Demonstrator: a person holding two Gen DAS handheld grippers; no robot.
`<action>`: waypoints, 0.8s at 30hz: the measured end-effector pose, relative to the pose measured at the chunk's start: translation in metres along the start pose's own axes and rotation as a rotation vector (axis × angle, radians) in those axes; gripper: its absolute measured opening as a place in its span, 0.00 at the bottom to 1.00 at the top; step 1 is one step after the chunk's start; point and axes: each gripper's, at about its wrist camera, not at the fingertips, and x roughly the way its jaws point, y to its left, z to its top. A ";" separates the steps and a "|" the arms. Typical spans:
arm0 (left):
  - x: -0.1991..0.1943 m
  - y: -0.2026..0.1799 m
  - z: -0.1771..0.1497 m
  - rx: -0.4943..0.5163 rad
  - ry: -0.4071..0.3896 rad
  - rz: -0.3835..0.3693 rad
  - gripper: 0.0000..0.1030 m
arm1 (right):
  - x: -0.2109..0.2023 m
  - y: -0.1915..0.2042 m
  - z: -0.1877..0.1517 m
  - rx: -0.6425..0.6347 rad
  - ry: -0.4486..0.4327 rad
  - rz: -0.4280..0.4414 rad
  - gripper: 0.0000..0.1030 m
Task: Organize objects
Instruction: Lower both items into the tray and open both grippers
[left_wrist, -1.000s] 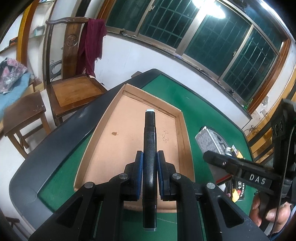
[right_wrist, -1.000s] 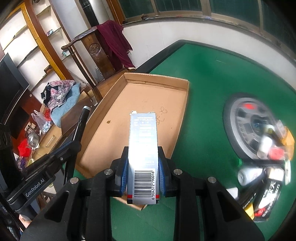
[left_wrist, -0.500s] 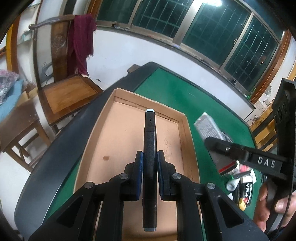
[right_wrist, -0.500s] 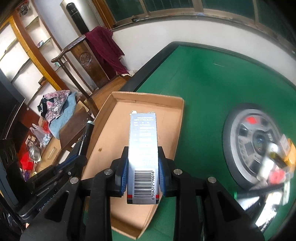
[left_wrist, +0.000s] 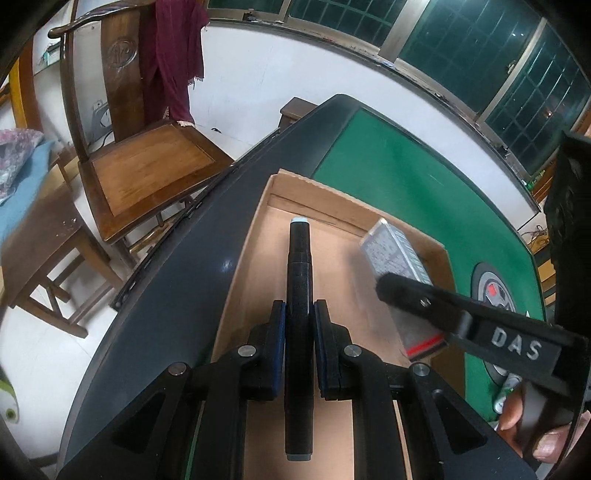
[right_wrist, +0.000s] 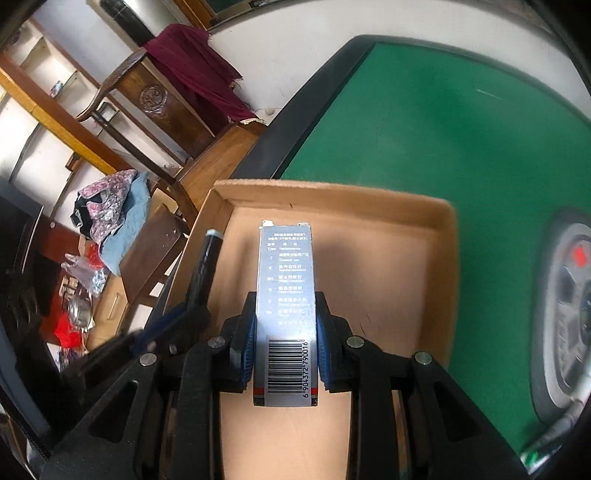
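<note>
Black marker (left_wrist: 299, 295) apparently between left claw (left_wrist: 299, 321) pads.

A cardboard tray (right_wrist: 448, 258) sits at the left edge of the table (right_wrist: 443, 122), with a marker (left_wrist: 300, 280) held above its left side and a slim box (right_wrist: 286, 295) above its middle, just to the right. A chair (left_wrist: 147, 173) stands off the table's far left, and a round disc (right_wrist: 565, 314) lies on the table right of the tray.
</note>
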 end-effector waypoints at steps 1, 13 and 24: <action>0.003 0.000 0.001 0.003 0.005 0.000 0.12 | 0.005 0.001 0.004 0.003 -0.001 -0.004 0.24; 0.013 0.003 0.002 -0.010 0.007 -0.034 0.12 | 0.031 0.002 0.014 0.043 -0.005 -0.015 0.24; 0.004 0.000 -0.002 -0.020 0.008 -0.061 0.12 | 0.031 -0.001 0.010 0.031 0.036 0.002 0.25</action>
